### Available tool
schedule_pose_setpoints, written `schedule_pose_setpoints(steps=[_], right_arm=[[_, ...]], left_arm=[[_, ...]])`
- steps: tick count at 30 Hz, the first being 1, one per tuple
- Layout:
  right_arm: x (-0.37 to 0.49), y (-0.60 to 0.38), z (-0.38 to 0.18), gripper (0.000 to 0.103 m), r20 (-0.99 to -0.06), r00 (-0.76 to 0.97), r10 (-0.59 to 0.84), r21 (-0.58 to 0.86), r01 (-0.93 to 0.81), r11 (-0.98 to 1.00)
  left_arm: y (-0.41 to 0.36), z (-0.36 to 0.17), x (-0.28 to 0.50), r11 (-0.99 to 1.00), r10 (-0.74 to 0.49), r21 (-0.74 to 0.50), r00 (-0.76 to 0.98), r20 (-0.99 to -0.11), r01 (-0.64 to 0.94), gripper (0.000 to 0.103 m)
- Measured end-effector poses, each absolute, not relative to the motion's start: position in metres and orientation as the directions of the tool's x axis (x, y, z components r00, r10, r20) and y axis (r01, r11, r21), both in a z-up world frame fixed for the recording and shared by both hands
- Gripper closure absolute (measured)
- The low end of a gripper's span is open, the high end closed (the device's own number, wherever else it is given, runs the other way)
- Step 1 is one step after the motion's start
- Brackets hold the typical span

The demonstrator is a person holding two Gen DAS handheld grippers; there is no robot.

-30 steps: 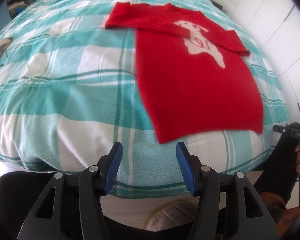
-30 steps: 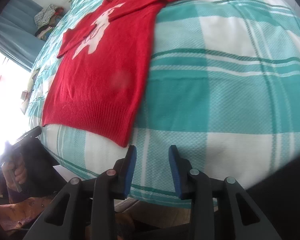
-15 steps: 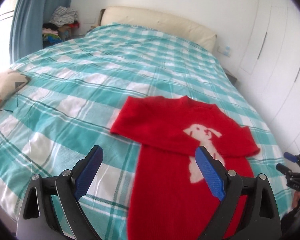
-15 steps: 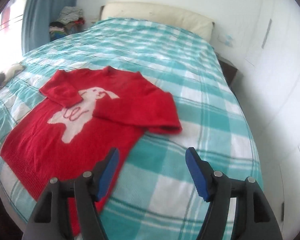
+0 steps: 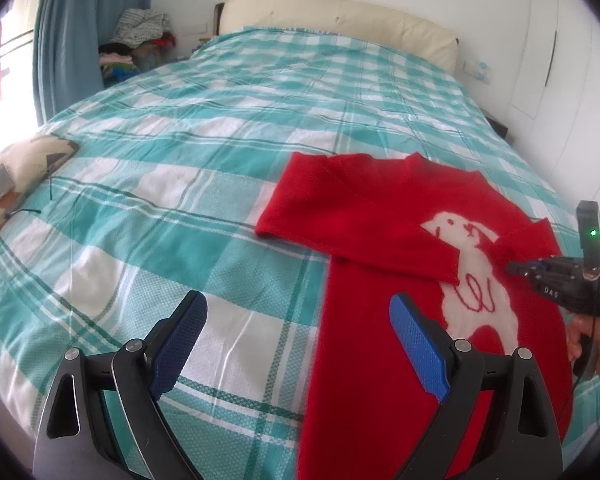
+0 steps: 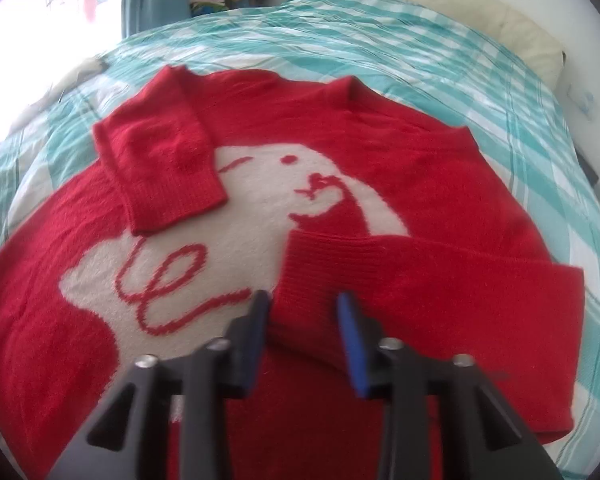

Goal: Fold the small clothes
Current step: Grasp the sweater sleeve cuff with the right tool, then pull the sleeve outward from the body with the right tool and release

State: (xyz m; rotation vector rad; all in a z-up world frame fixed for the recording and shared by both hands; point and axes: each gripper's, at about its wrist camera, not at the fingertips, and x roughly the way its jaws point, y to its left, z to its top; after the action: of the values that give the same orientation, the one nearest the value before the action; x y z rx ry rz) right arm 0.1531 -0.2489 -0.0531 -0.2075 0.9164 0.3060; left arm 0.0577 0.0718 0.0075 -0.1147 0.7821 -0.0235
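A small red sweater (image 5: pixel 384 320) with a white dog figure lies flat on the teal checked bed, both sleeves folded across its chest. My left gripper (image 5: pixel 300 344) is wide open and empty above the sweater's left edge. In the right wrist view the sweater (image 6: pixel 440 184) fills the frame. My right gripper (image 6: pixel 302 320) is open, low over the cuff of the right folded sleeve (image 6: pixel 380 272), its jaws to either side of the cuff's lower edge. The right gripper also shows in the left wrist view (image 5: pixel 516 267), at that cuff.
The checked bed cover (image 5: pixel 220 140) spreads far to the left and back. A patterned cushion (image 5: pixel 16 172) lies at the left edge. A cream headboard (image 5: pixel 340 20), blue curtain (image 5: pixel 68 40), clothes pile (image 5: pixel 140 40) and white wardrobes (image 5: pixel 560 60) surround the bed.
Both grippers rose from the bed's near edge and moved forward over the sweater. The left jaws opened wide. The right gripper came down close to the right sleeve cuff.
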Motion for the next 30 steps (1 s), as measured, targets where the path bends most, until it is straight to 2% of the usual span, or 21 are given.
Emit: schedule_pose_setpoints(steps=[4, 8, 10, 13, 16, 18, 24, 28, 30], right_arm=[[0.134, -0.348, -0.002, 0.095, -0.729, 0.679, 0.084, 0.009, -0.113, 0.994], [0.087, -0.476, 0.036, 0.095, -0.673, 0.732, -0.103, 0.104, 0.231, 0.967], [0.06, -0.531, 0.037, 0.095, -0.67, 0.713, -0.205, 0.139, 0.392, 0.909], [0.02, -0.588, 0.018, 0.095, -0.695, 0.675, -0.247, 0.237, 0.54, 0.808], [-0.009, -0.61, -0.009, 0.095, -0.735, 0.637, -0.231, 0.296, 0.609, 0.735], [-0.023, -0.624, -0.014, 0.095, -0.73, 0.665, -0.157, 0.422, 0.619, 0.663], [-0.047, -0.625, -0.005, 0.095, -0.743, 0.634, -0.215, 0.367, 0.654, 0.662], [-0.053, -0.636, -0.037, 0.096, -0.821, 0.552, -0.145, 0.374, 0.713, 0.593], [-0.058, -0.642, -0.046, 0.096, -0.827, 0.55, -0.115, 0.406, 0.726, 0.555]], left_arm=[[0.074, 0.01, 0.058, 0.987, -0.103, -0.159, 0.692, -0.714, -0.017, 0.009], [0.076, 0.01, 0.058, 0.977, -0.141, -0.213, 0.68, -0.719, -0.024, 0.009], [0.076, 0.008, 0.058, 0.976, -0.14, -0.215, 0.675, -0.725, -0.029, 0.009], [0.076, 0.004, 0.058, 0.979, -0.119, -0.2, 0.669, -0.734, -0.045, 0.009], [0.077, 0.001, 0.057, 0.98, -0.102, -0.19, 0.663, -0.742, -0.062, 0.009], [0.078, 0.0, 0.057, 0.978, -0.102, -0.195, 0.659, -0.745, -0.068, 0.009], [0.08, 0.001, 0.055, 0.978, -0.097, -0.195, 0.664, -0.742, -0.075, 0.009], [0.079, -0.002, 0.057, 0.979, -0.096, -0.191, 0.649, -0.755, -0.077, 0.009], [0.078, -0.002, 0.056, 0.98, -0.09, -0.184, 0.649, -0.756, -0.077, 0.009]])
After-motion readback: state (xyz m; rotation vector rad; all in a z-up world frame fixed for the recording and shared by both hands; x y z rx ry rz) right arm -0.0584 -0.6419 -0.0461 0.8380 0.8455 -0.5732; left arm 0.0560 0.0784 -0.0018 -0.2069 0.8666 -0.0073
